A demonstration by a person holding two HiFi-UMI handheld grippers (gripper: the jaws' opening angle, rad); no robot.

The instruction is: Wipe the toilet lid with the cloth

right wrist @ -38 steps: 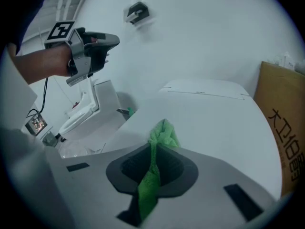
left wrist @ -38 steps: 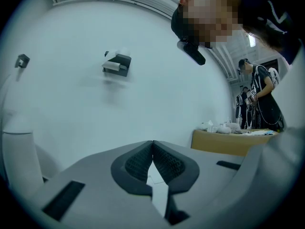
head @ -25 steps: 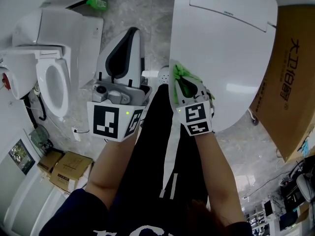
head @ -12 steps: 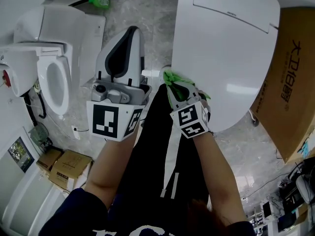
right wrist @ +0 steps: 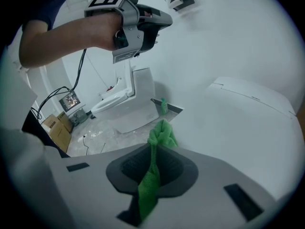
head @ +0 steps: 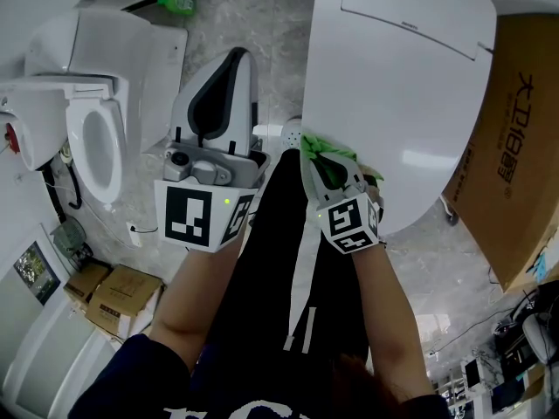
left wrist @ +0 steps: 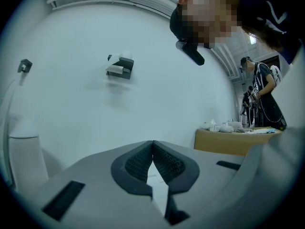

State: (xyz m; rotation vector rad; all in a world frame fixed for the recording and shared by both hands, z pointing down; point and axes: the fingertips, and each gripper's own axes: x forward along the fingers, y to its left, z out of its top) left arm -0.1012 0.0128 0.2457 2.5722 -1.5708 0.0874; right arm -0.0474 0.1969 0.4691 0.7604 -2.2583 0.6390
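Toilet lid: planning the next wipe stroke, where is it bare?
The toilet lid is bare everywhere between the cloth and the cardboard box. Crowded only at its left edge, where the right gripper clamps the cloth.

Bathroom-showroom type space. Grey marbled floor [head: 271, 33], patchy and glossy. White wall [left wrist: 86, 113], plain, evenly lit, with a small grey-white fixture [left wrist: 119, 67] mounted on it and a small dark fitting [left wrist: 25, 65] further left. Second toilet [head: 72, 151] stands at left, seat down, lid up, white tank behind. Small green object [head: 174, 5] on the floor by the wall. Large cardboard box [head: 515, 129] with printed characters at right. Smaller cardboard boxes [head: 127, 299] lower left, next to a small screen [right wrist: 70, 100] and black cables [head: 70, 195] on the floor. Tan tabletop [left wrist: 228, 140] in the distance, cluttered with pale items; a person [left wrist: 262, 87] stands beside it.
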